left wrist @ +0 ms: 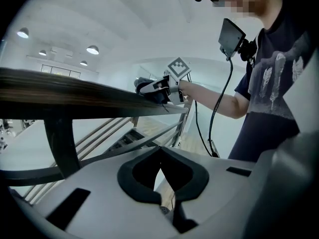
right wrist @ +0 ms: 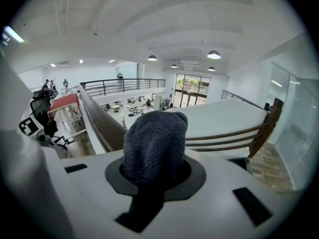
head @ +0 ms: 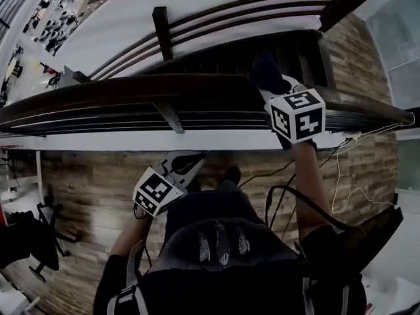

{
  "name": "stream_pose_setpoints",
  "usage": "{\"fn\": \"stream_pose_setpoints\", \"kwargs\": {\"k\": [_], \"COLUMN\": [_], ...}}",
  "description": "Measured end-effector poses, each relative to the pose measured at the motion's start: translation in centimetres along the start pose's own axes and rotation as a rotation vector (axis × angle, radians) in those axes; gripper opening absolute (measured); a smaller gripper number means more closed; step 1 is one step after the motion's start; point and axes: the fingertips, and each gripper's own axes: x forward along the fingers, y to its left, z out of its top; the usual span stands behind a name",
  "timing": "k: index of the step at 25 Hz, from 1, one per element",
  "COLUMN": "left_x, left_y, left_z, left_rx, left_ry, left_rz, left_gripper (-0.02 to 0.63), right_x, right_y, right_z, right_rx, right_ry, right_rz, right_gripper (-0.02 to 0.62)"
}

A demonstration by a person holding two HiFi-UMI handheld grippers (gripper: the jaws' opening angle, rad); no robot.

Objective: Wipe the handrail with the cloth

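Observation:
A dark wooden handrail [head: 131,89] crosses the head view from left to right. My right gripper [head: 270,89] is shut on a dark grey cloth [head: 266,72], which bulges out of its jaws and rests on top of the rail at the right. In the right gripper view the cloth [right wrist: 155,144] fills the jaws of the right gripper [right wrist: 155,172], and the handrail [right wrist: 102,124] runs away behind it. My left gripper [head: 193,158] hangs lower, on my side of the rail, shut on nothing. The left gripper [left wrist: 160,164] looks up at the handrail [left wrist: 75,96] from below.
A dark post [head: 170,115] and thin lower rails [head: 98,125] sit under the handrail. A staircase [head: 262,48] drops beyond it, with a second railing [head: 216,15] further off. A thin cable [head: 341,176] trails over the wood-look floor [head: 85,176]. An office chair [head: 29,238] stands at left.

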Motion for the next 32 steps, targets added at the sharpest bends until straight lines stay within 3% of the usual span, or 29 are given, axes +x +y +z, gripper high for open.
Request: {"fn": "stream_pose_setpoints", "kwargs": {"k": [9, 13, 17, 19, 21, 24, 29, 32], "left_x": [-3.2, -4.7, -7.2, -8.3, -8.4, -7.6, -7.4, -7.4], "left_y": [1.2, 1.5, 2.2, 2.8, 3.0, 2.9, 2.7, 2.7], "left_z": [-0.2, -0.7, -2.4, -3.7, -5.1, -6.0, -5.1, -5.2], "left_rx": [-0.010, -0.014, -0.044, -0.101, -0.152, -0.160, -0.128, -0.129], "left_ry": [-0.043, -0.054, -0.054, -0.048, -0.022, 0.021, 0.056, 0.066], "left_rz": [0.017, 0.049, 0.095, 0.102, 0.107, 0.090, 0.075, 0.092], "left_gripper": [0.006, 0.006, 0.006, 0.006, 0.006, 0.006, 0.006, 0.006], "right_x": [5.9, 6.9, 1.8, 0.4, 2.9, 9.2, 18.0, 20.5], "right_y": [15.4, 19.7, 20.5, 20.9, 20.8, 19.5, 18.2, 18.4], "right_z": [6.1, 7.3, 6.8, 3.8, -1.0, -6.4, -9.2, -10.3], "right_rx": [-0.175, -0.204, -0.063, 0.026, 0.097, 0.205, 0.321, 0.317], "right_ry": [0.026, 0.014, -0.143, -0.160, -0.093, -0.029, 0.032, 0.065], "right_rz": [0.215, 0.311, 0.429, 0.468, 0.453, 0.368, 0.272, 0.251], "right_gripper": [0.066, 0.066, 0.066, 0.066, 0.066, 0.066, 0.066, 0.066]}}
